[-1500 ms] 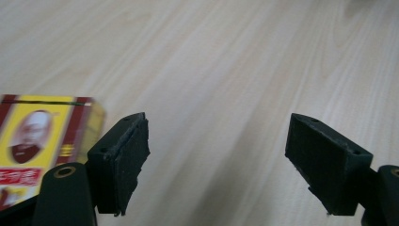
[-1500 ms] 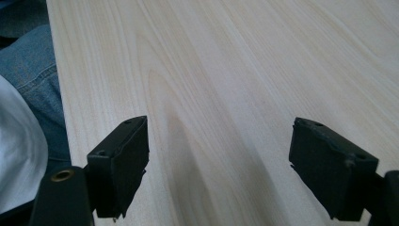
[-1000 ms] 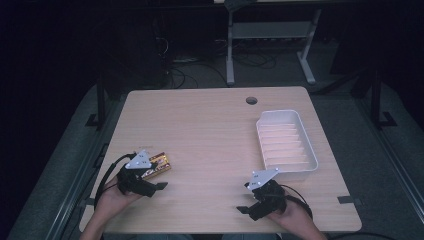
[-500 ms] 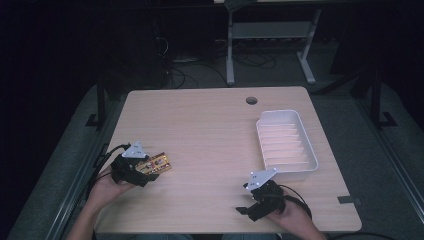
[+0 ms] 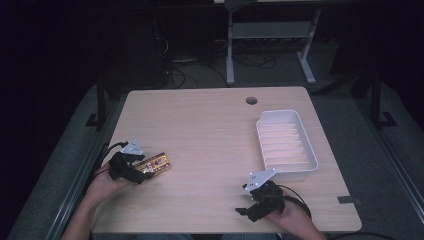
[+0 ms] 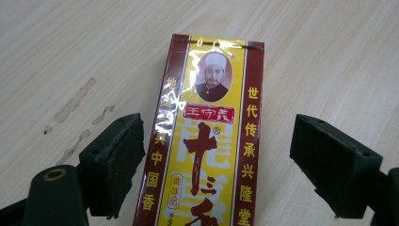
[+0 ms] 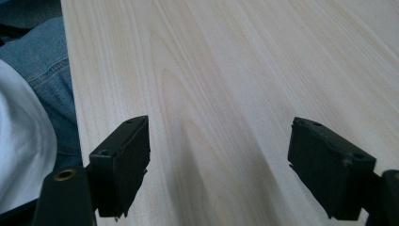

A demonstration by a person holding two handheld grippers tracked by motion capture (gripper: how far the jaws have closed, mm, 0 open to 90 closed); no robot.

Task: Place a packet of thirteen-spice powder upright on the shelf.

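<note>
Where glare blurs print, glossy rectangular packet (image 6: 207, 136) lies on woodgrain table (image 6: 329, 56).

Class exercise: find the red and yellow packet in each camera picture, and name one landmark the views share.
High view: the packet lies at the table's left, by the left tool.
Left gripper view: the packet sits centre, between open jaws.
Right gripper view: not in it.
Shared landmark: the pale wood tabletop.

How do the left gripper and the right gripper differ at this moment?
The left gripper has a red and yellow spice packet lying between its open jaws; the right gripper has bare wooden table between its own. The left sits near the table's left edge, the right near the front edge by the white tray. Both are open.
</note>
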